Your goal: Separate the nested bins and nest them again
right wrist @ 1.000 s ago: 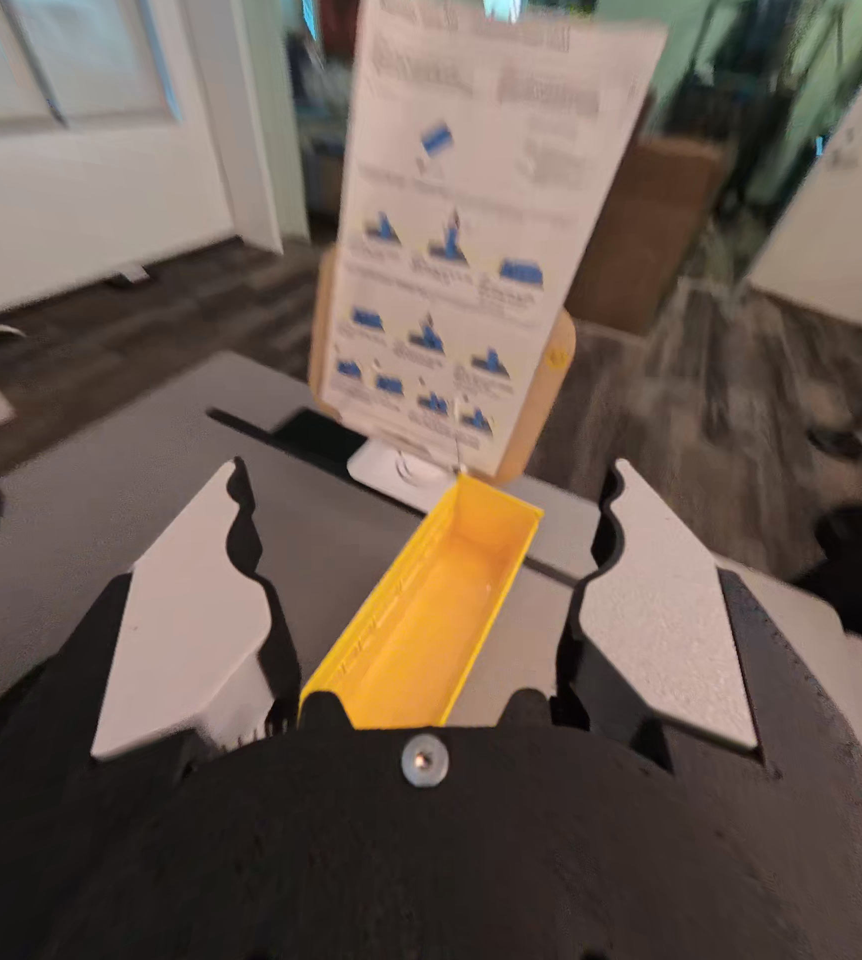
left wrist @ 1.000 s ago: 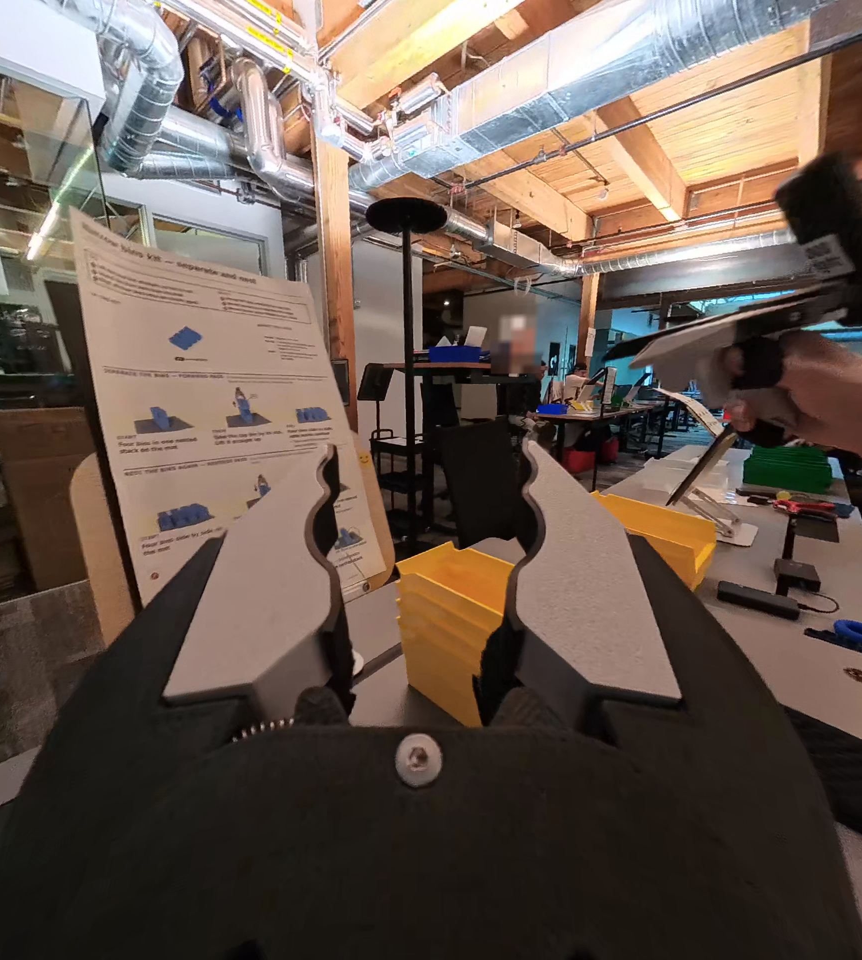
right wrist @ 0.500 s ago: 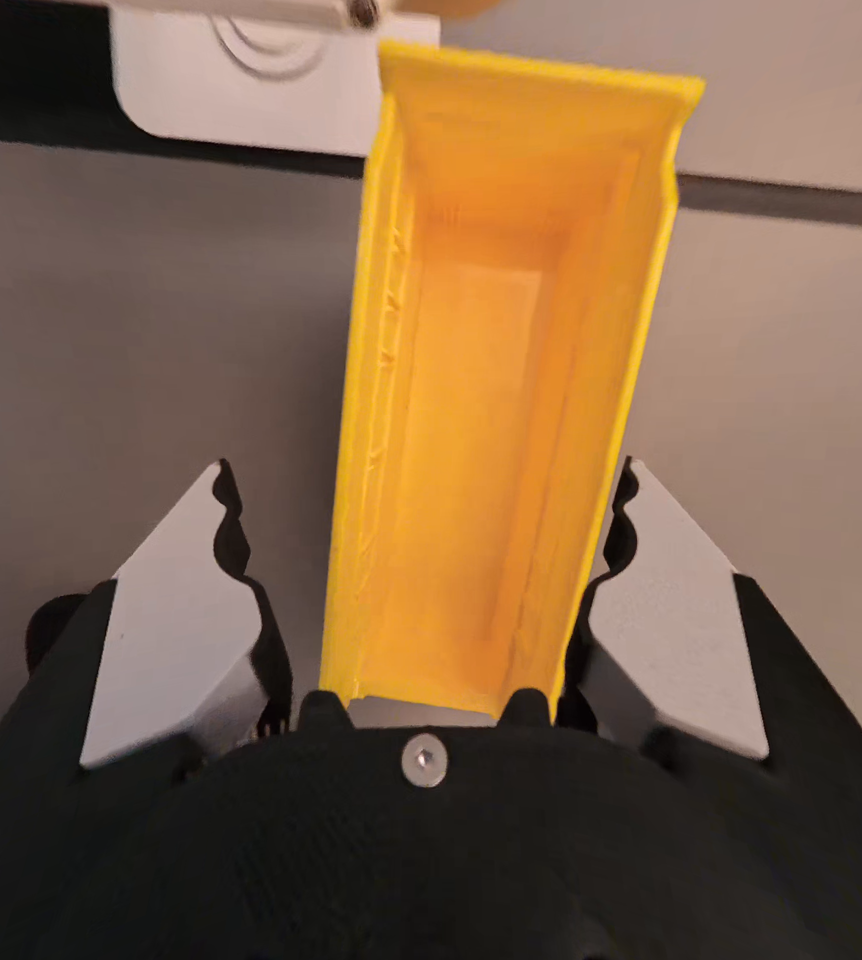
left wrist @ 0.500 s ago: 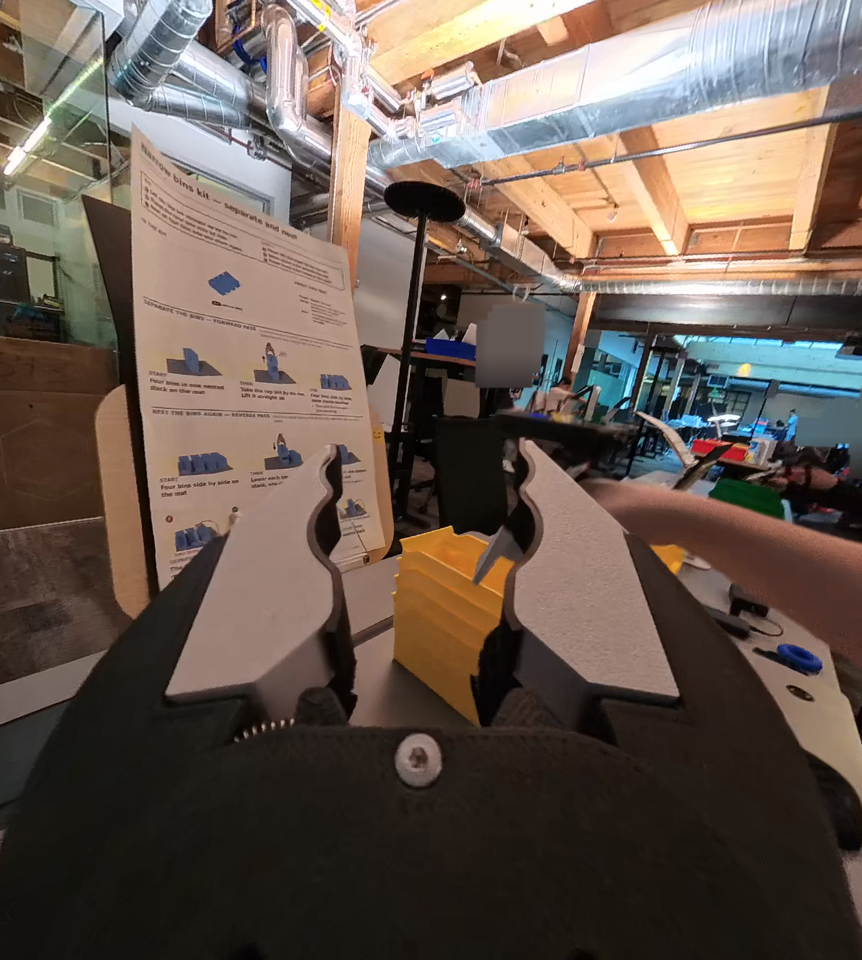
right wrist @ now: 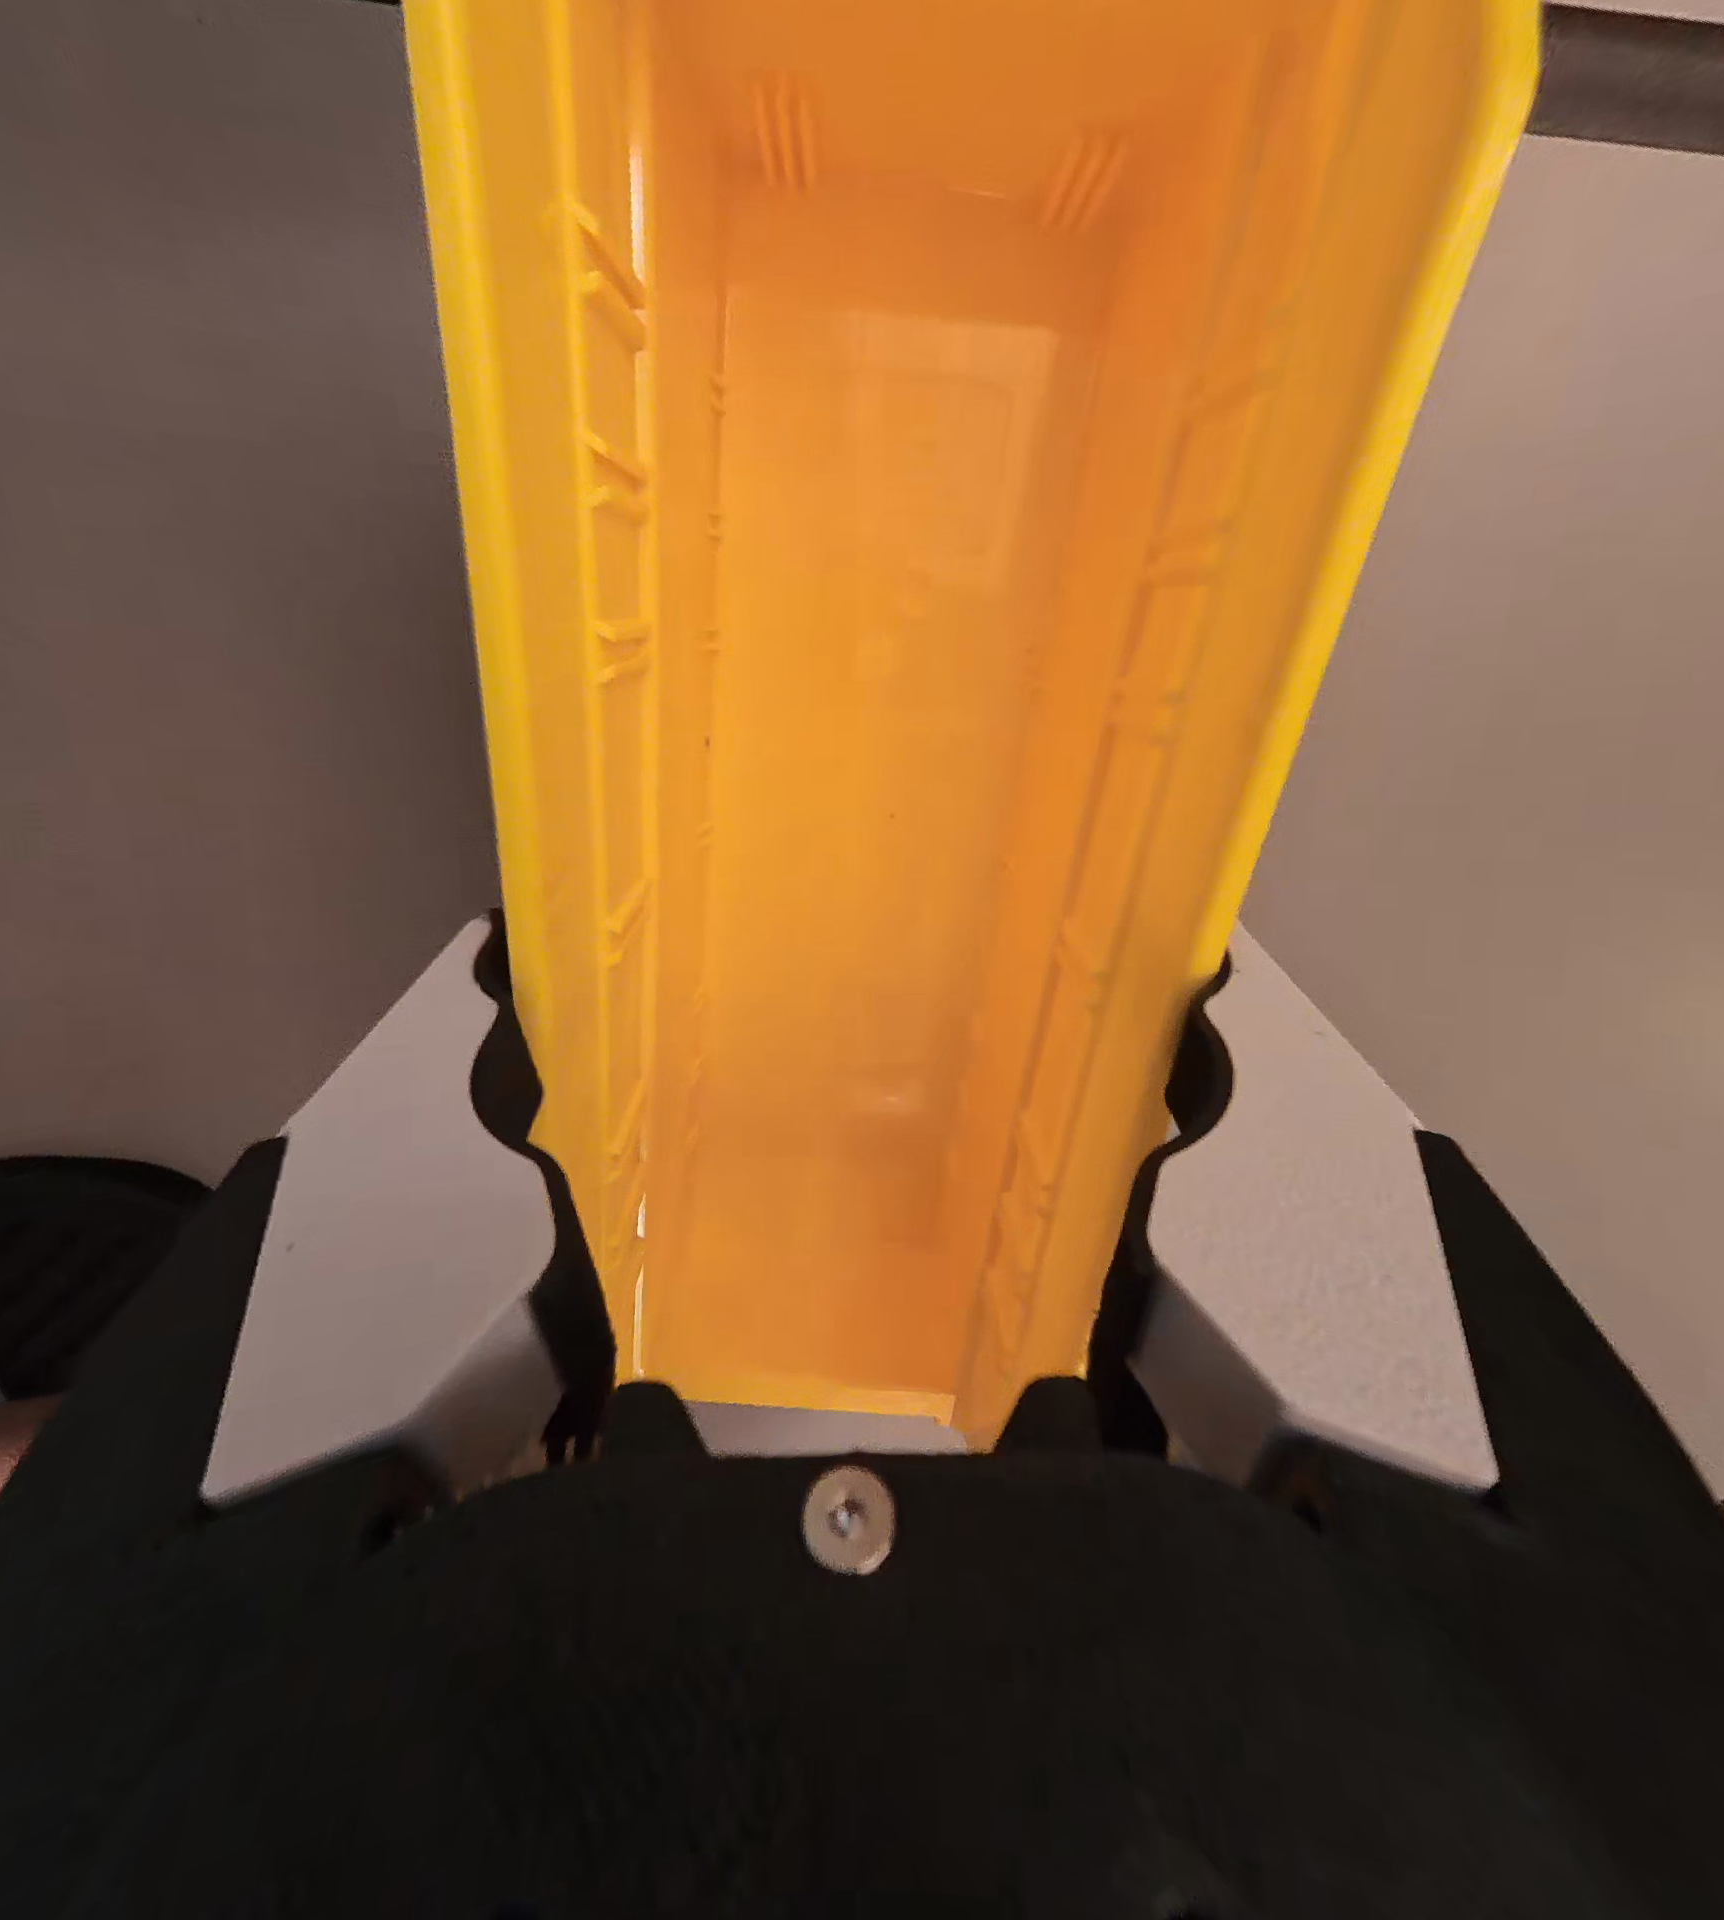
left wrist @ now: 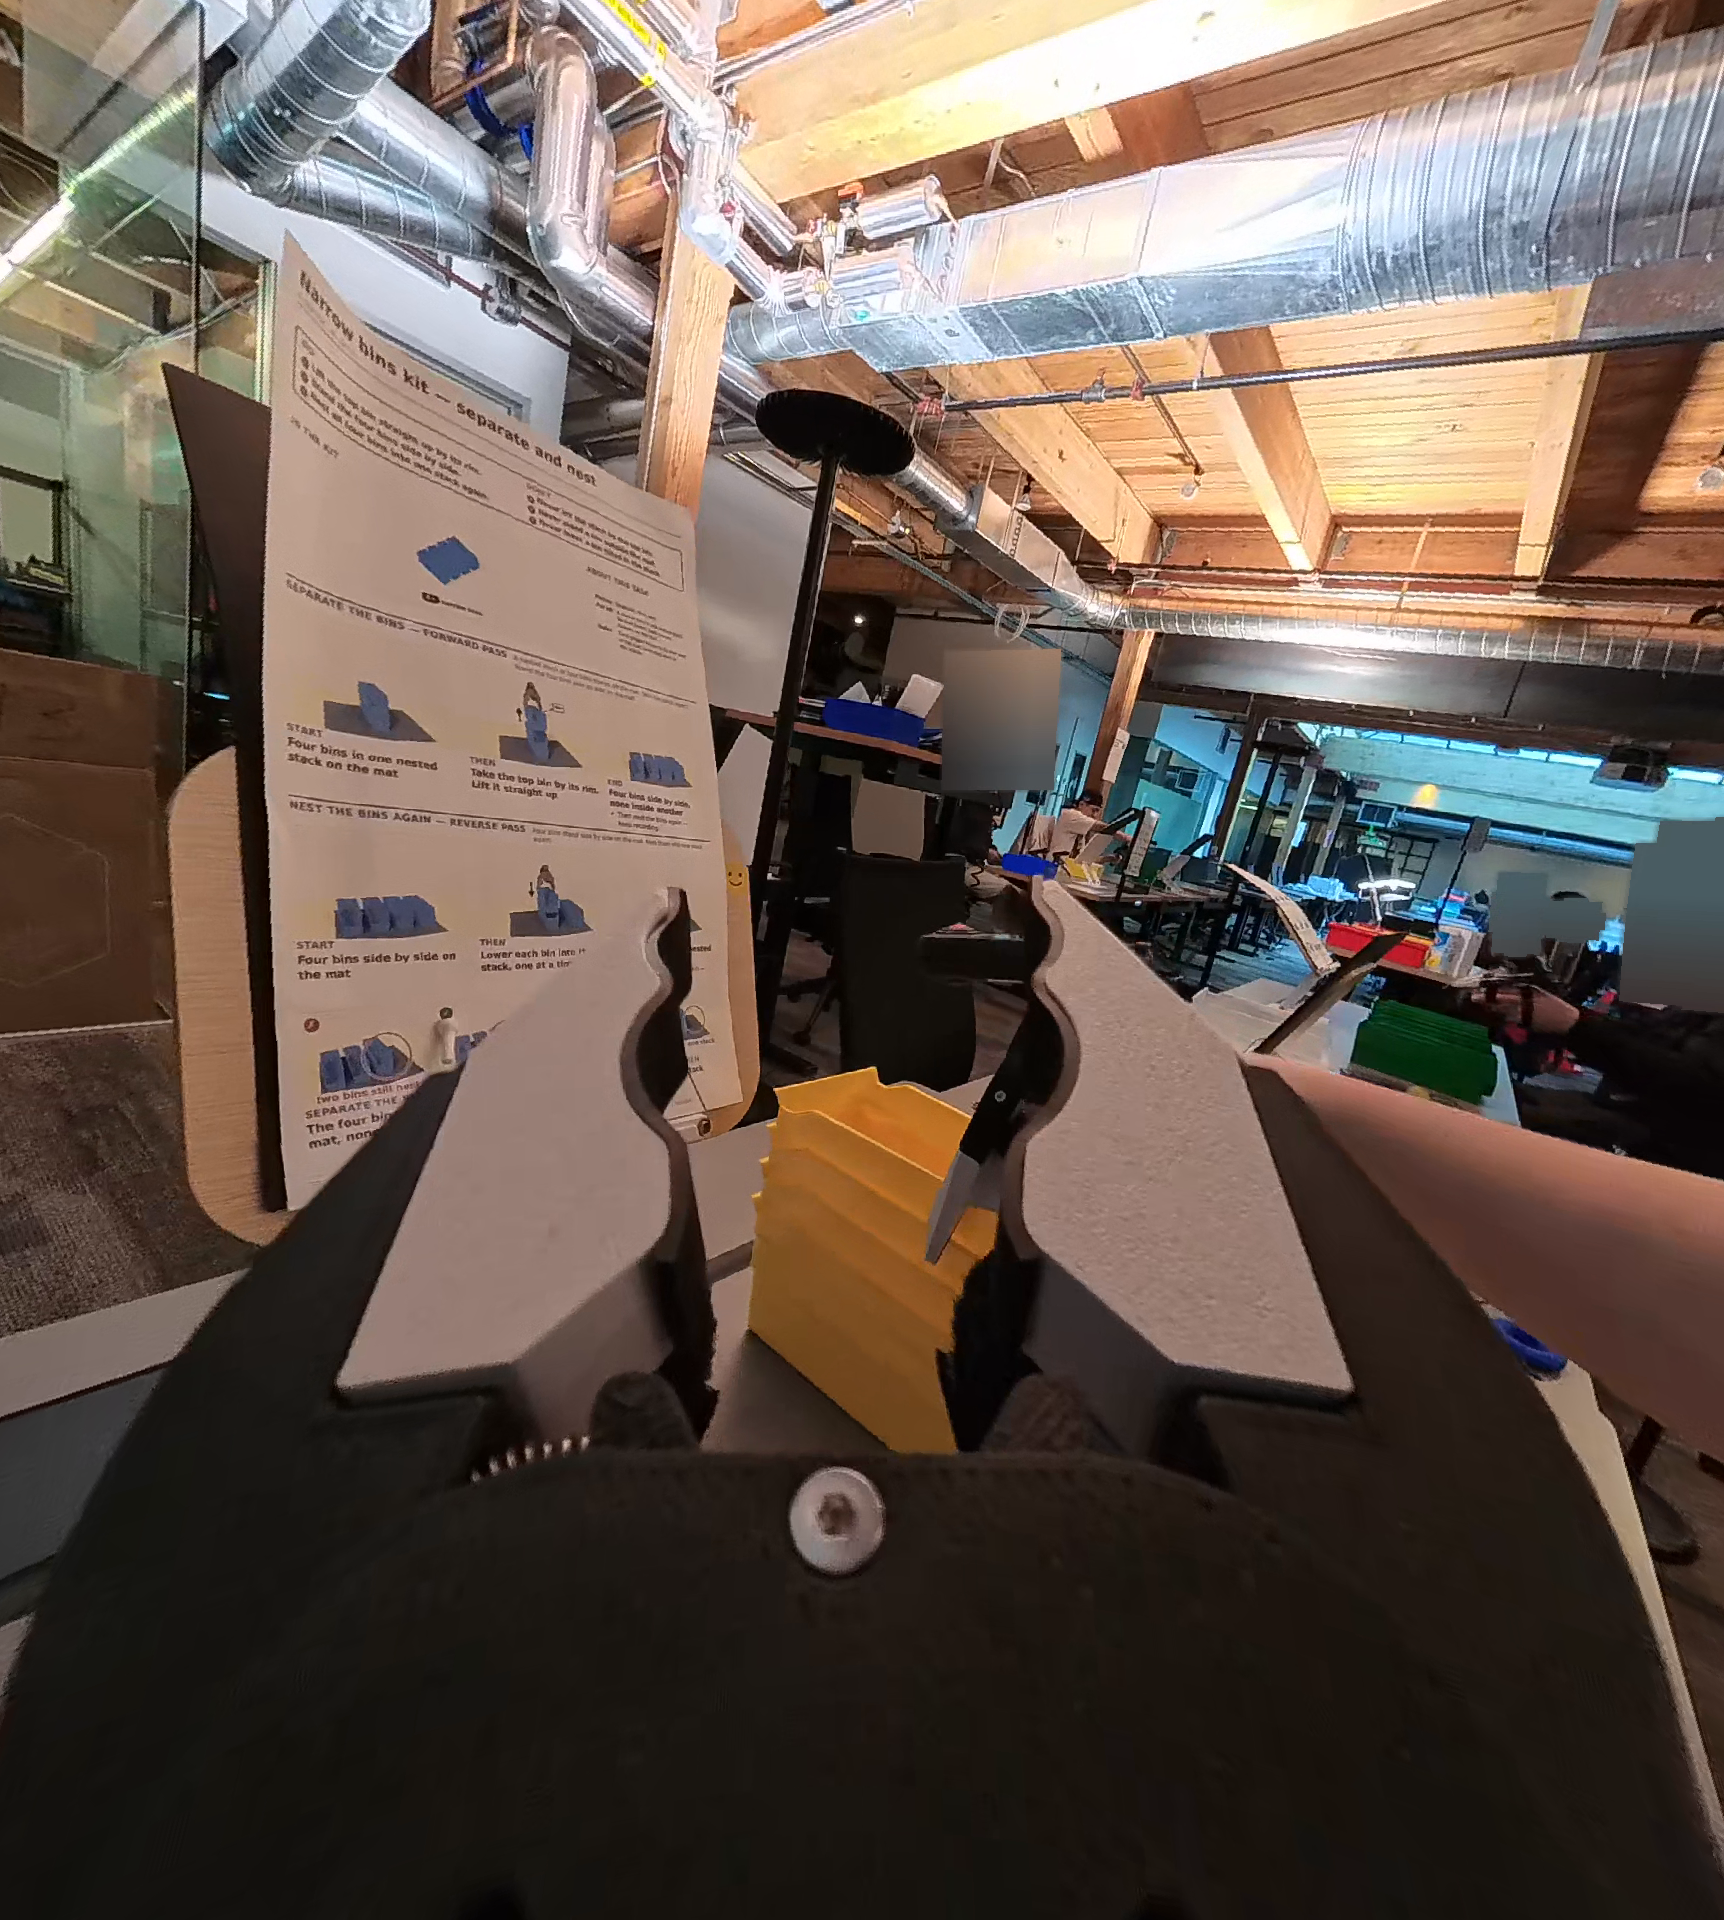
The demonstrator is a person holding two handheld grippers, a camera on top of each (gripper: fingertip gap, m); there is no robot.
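Surface: grey, with a darker mat strip.
On it: stack of yellow bins (nested), sign board standing just behind.

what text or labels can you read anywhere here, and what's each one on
white instruction sheet, propped behind the bins: printed headings, captions and blue diagrams, legible, but I don't quote writing.
brown cardboard box: faint marks, too dim to read.
yellow bins: none visible in either view.
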